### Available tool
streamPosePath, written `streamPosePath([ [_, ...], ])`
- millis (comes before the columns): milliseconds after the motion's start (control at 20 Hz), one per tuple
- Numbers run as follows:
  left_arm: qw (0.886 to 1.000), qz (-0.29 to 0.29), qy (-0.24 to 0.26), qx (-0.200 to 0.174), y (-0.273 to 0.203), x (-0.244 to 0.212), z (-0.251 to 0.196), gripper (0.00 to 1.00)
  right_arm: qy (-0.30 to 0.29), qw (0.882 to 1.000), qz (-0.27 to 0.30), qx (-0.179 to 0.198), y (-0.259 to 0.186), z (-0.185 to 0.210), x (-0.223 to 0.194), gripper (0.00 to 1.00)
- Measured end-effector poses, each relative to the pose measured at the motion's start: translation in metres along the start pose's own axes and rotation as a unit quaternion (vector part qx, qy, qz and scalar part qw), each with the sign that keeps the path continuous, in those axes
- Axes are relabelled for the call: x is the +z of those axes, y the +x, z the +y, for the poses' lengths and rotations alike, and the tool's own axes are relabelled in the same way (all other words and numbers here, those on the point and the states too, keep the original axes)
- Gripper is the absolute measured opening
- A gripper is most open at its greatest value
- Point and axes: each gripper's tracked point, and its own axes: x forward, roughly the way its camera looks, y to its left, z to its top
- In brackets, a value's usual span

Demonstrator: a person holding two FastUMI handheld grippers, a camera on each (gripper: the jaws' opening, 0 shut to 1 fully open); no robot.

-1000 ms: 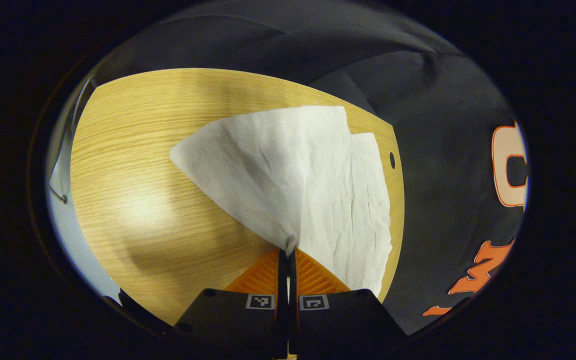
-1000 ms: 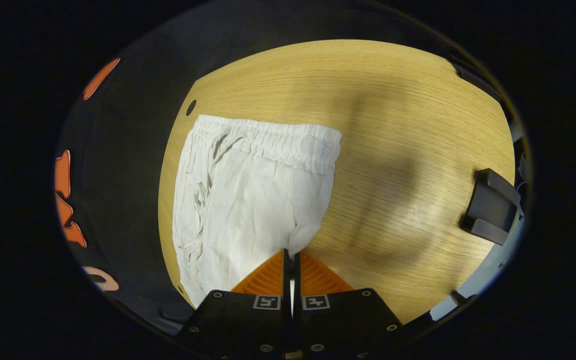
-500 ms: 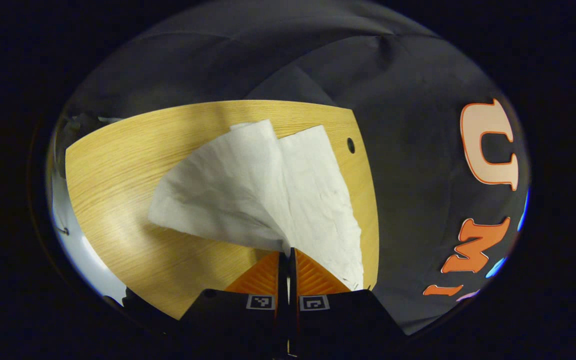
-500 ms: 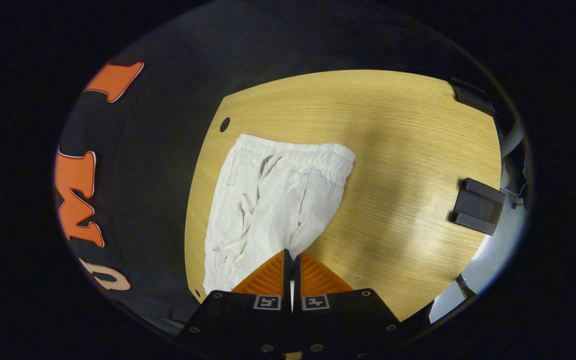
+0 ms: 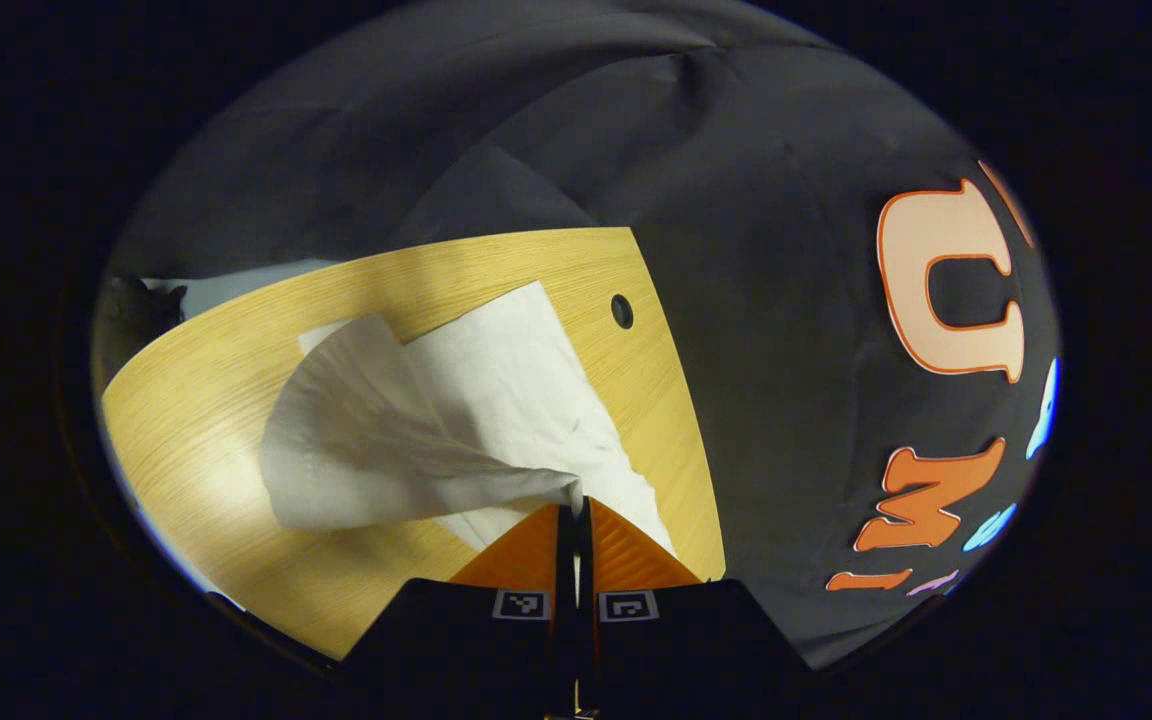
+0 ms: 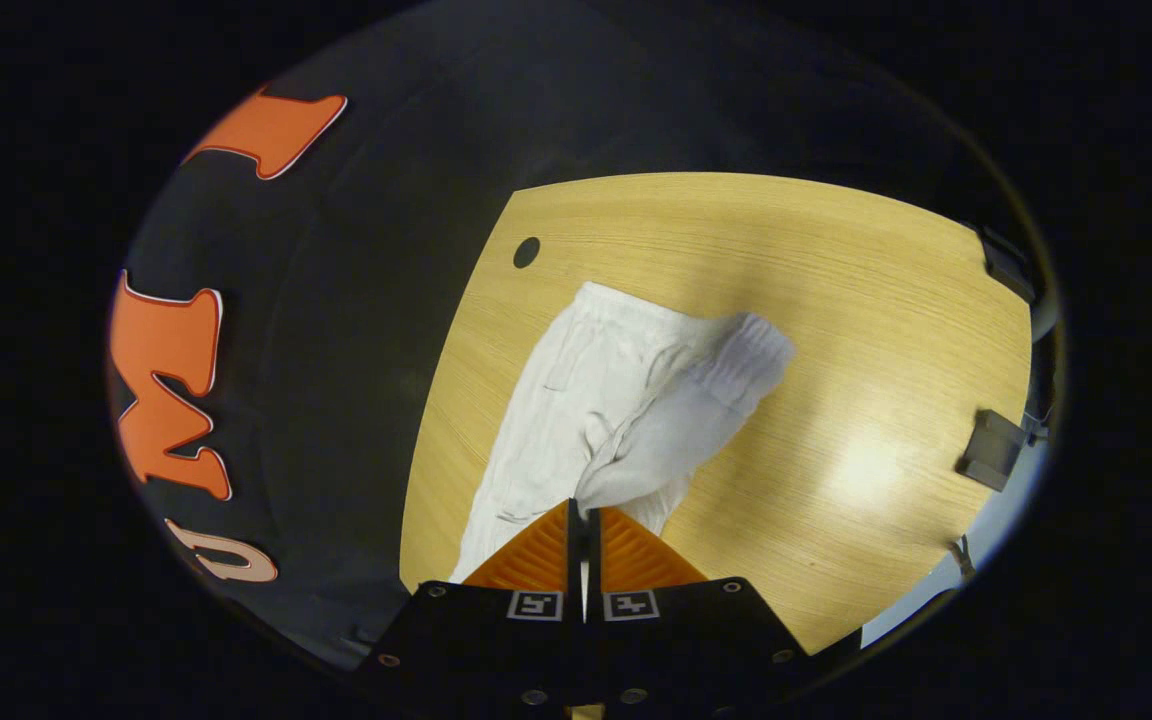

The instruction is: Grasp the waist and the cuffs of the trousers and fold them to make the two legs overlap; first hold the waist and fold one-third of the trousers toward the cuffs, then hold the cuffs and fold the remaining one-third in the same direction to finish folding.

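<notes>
White trousers [image 5: 496, 400] lie along the wooden table [image 5: 196, 400] by the black cloth wall. My left gripper [image 5: 576, 505] is clenched on the upper leg's cuff; a second ago that leg lay nearly flat, and now it hangs raised in a curl over the lower leg. In the right gripper view, my right gripper [image 6: 582, 508] pinches the cloth near the waist [image 6: 751, 345], whose elastic end has lifted and bunched since then. Both cameras sit higher, so the table looks smaller.
</notes>
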Motion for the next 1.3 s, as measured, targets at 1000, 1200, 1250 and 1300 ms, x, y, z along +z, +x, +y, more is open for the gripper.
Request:
streamPosePath([
  [1000, 0.995, 0.006, 0.060, 0.076, 0.188, 0.058, -0.027, 0.27, -0.029, 0.998, 0.055, -0.031, 0.171, 0.078, 0.040, 0.06],
  [1200, 0.993, -0.013, 0.082, 0.087, 0.189, 0.066, -0.028, 0.67, -0.045, 0.998, 0.030, -0.017, 0.159, 0.083, 0.056, 0.60],
  [1250, 0.992, -0.018, 0.088, 0.087, 0.171, 0.072, -0.033, 0.83, -0.054, 0.998, 0.025, -0.016, 0.154, 0.083, 0.057, 0.55],
  [1300, 0.992, -0.023, 0.093, 0.085, 0.167, 0.071, -0.036, 0.98, -0.062, 0.998, 0.021, -0.015, 0.150, 0.081, 0.057, 0.80],
])
